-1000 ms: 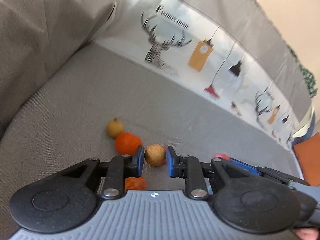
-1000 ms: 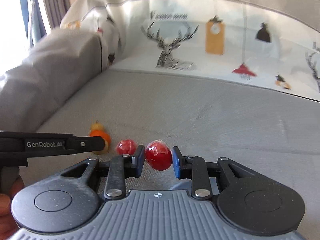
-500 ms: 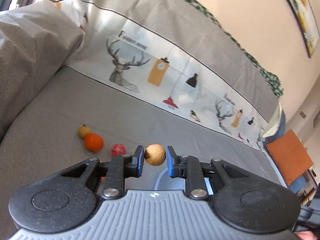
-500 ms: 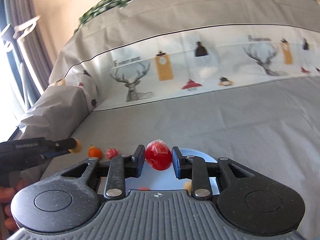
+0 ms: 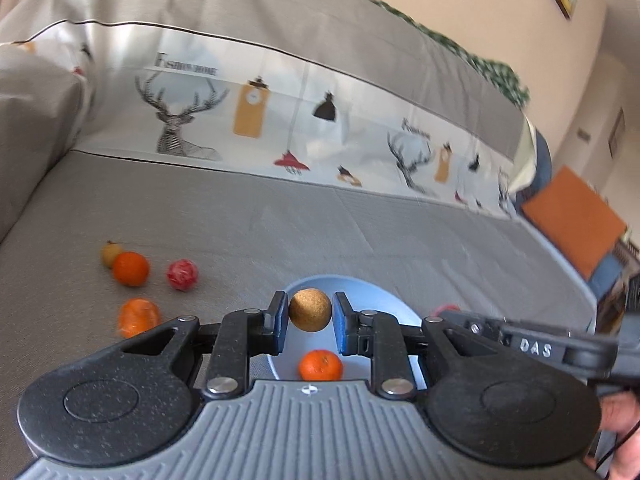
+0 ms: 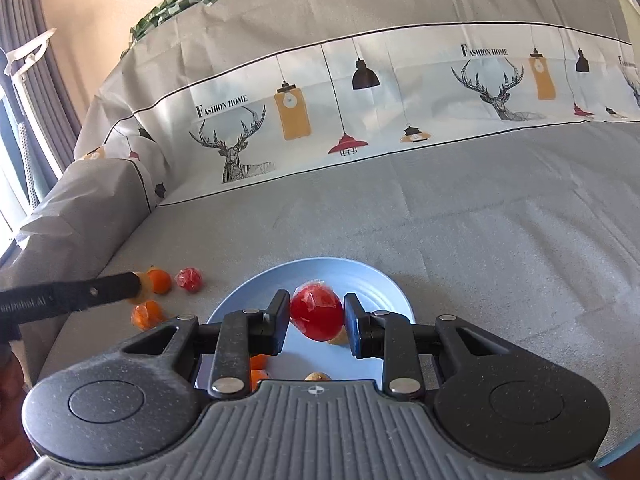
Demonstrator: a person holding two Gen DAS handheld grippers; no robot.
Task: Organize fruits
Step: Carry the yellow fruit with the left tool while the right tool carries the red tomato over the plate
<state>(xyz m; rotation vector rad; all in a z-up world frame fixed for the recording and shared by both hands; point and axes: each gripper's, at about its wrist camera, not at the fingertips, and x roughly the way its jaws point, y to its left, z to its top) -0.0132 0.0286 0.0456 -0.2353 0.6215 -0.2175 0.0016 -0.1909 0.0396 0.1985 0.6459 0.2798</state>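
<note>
left tongs [image 5: 310,312] clamped on brown round fruit [image 5: 310,310] over blue plate [image 5: 384,300], right tongs [image 6: 317,314] clamped on red fruit [image 6: 318,312] above same plate, orange [image 5: 321,365] in plate, loose oranges [image 5: 131,268] and red ball [image 5: 182,275] on grey sofa [image 5: 280,220]

Partly hidden behind right gripper [image 6: 316,316]: round pale-blue plate [image 6: 384,280], small orange tangerine [image 6: 258,368], two tan round fruits [image 6: 318,377]. Blurred: wrinkled orange fruit [image 5: 138,317] on grey cover.

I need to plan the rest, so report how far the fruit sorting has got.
Done: an orange and some small brown fruits lie on the blue plate. In hand: the left hand-held gripper holds a brown fruit, the right hand-held gripper a red fruit. Left: four loose fruits on the sofa.
</note>
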